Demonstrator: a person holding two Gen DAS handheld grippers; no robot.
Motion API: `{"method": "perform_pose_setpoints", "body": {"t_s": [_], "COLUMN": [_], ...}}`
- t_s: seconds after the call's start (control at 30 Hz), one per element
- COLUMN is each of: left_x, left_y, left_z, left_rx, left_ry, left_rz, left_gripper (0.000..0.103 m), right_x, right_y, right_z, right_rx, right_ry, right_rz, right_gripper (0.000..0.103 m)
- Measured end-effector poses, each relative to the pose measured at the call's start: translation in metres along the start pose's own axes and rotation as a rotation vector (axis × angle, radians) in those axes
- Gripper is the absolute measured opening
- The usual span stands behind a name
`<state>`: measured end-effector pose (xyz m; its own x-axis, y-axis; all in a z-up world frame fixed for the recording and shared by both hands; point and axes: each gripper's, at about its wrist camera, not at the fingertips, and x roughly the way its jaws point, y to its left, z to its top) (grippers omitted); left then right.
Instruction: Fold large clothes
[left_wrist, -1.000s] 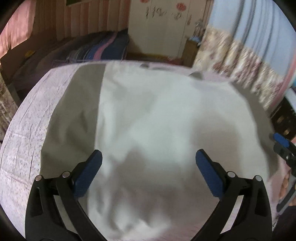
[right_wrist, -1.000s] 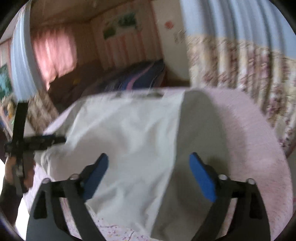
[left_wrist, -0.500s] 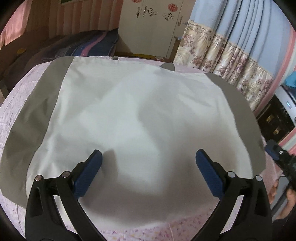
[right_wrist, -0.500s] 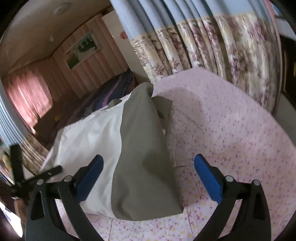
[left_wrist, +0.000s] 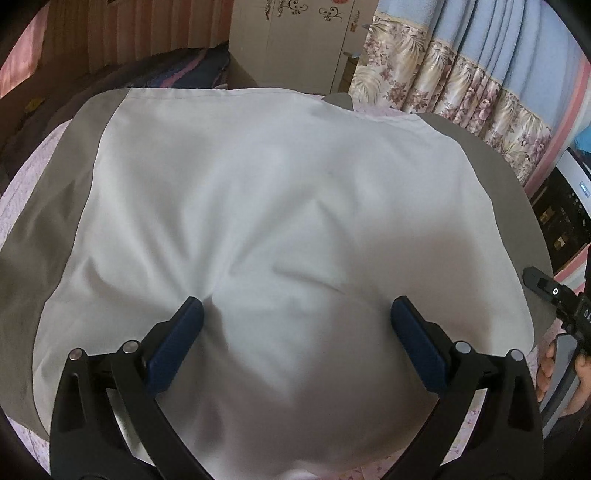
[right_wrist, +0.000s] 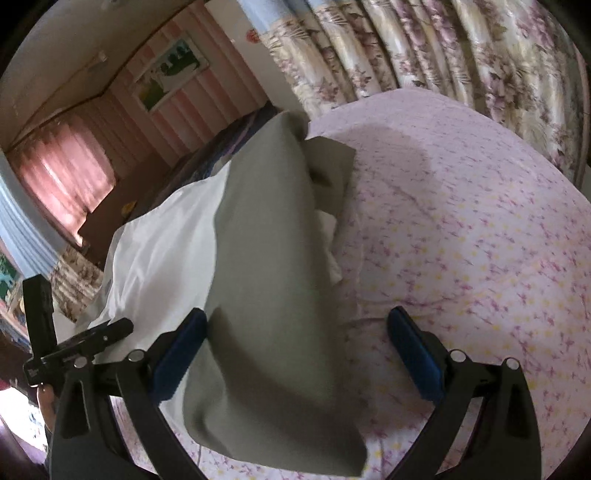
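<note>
A large white garment (left_wrist: 280, 206) with grey-olive side panels (left_wrist: 48, 229) lies spread on the bed. My left gripper (left_wrist: 297, 325) hovers open low over its white middle, its left blue pad touching a wrinkle. In the right wrist view the garment's grey right panel (right_wrist: 266, 280) runs away from the camera, with a folded grey flap (right_wrist: 328, 158) at its far end. My right gripper (right_wrist: 297, 339) is open; its left pad rests against the grey panel's edge and its right pad is over the bedsheet. Each gripper shows at the edge of the other's view.
The bed carries a pink floral sheet (right_wrist: 461, 229). Floral curtains (right_wrist: 443, 48) hang to the right and behind. A dark striped blanket (left_wrist: 184, 70) lies beyond the garment, with a white wardrobe (left_wrist: 295, 37) behind it. A dark cabinet (left_wrist: 561, 221) stands at the far right.
The left gripper has dropped closer to the white fabric, which now shows fresh wrinkles. The right gripper swung right and moved in along the grey panel. Both stayed open.
</note>
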<state>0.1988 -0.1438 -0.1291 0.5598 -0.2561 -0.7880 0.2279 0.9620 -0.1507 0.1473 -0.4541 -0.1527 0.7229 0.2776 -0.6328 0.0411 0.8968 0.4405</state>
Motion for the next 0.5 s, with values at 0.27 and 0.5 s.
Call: {"method": "perform_pose_setpoints", "body": {"t_s": [0.27,0.5], "left_x": [-0.003,-0.003], "left_y": [0.006,0.007], "left_z": [0.002,0.004], "left_rx": [0.005,0.004], "left_ry": [0.011,0.023], "left_rz": [-0.042,-0.055], "left_gripper": [0.100,0.100], "right_x": [0.008,0.023], "right_y": [0.011,0.012], "right_z": [0.001,0.005], "right_rx": [-0.062,-0.020], "right_ry": [0.084,0.113], "right_rz": [0.039,0.051], "right_gripper": [0.073,0.077]}}
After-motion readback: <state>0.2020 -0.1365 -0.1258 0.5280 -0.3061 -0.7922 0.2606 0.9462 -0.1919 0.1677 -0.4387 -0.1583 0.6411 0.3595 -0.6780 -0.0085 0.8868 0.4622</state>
